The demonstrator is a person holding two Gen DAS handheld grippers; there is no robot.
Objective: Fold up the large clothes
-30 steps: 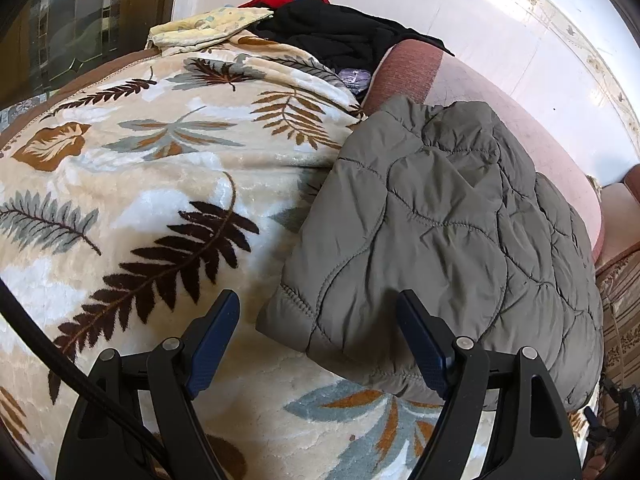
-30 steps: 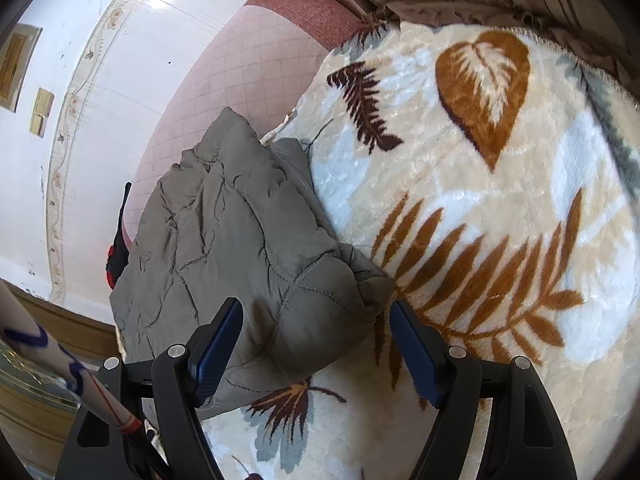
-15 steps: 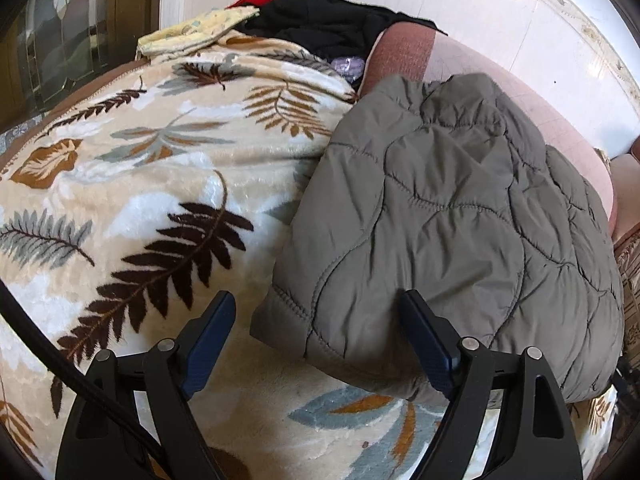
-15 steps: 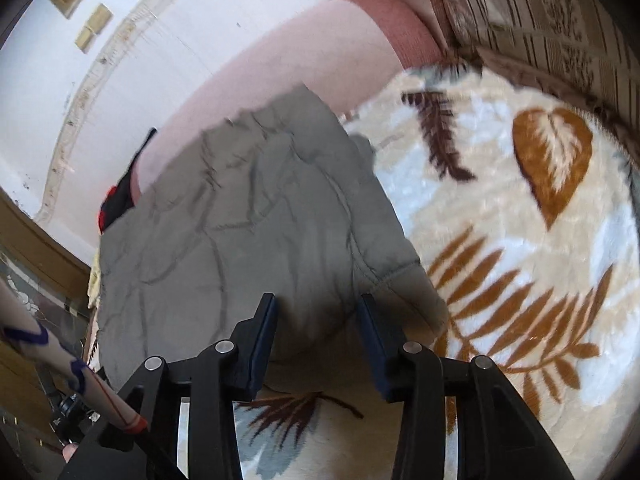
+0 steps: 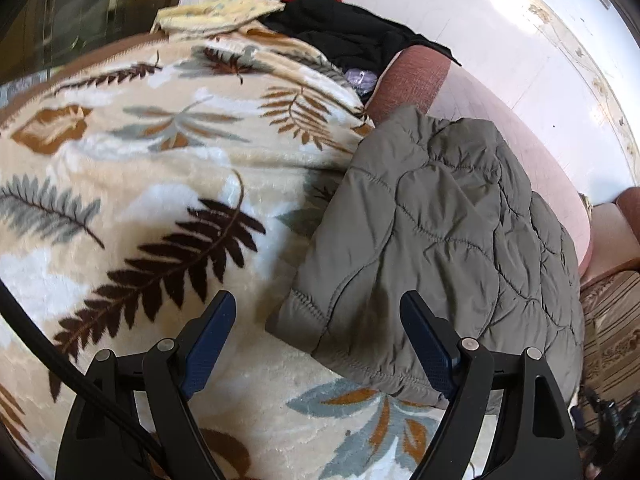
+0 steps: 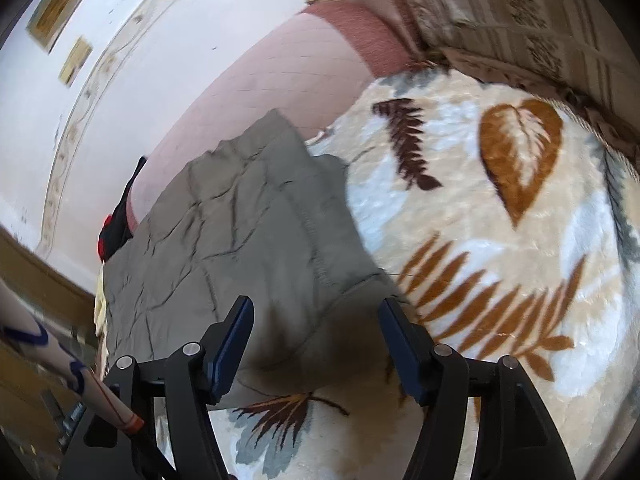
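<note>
The grey quilted jacket [image 5: 440, 240], already folded into a compact block, lay on the leaf-patterned plush blanket [image 5: 140, 200] of the bed, its long axis running away from both grippers toward the pink bed edge [image 5: 500, 120]. Its near hem sat between and just ahead of the fingers of the right gripper [image 6: 316, 344], which had just been opening and pressed on nothing. The left gripper [image 5: 320, 340] was held wide apart at the near left corner, also unclamped. A heap of dark and red clothes [image 5: 340, 28] lay beyond, under a white tiled wall [image 5: 480, 20].
</note>
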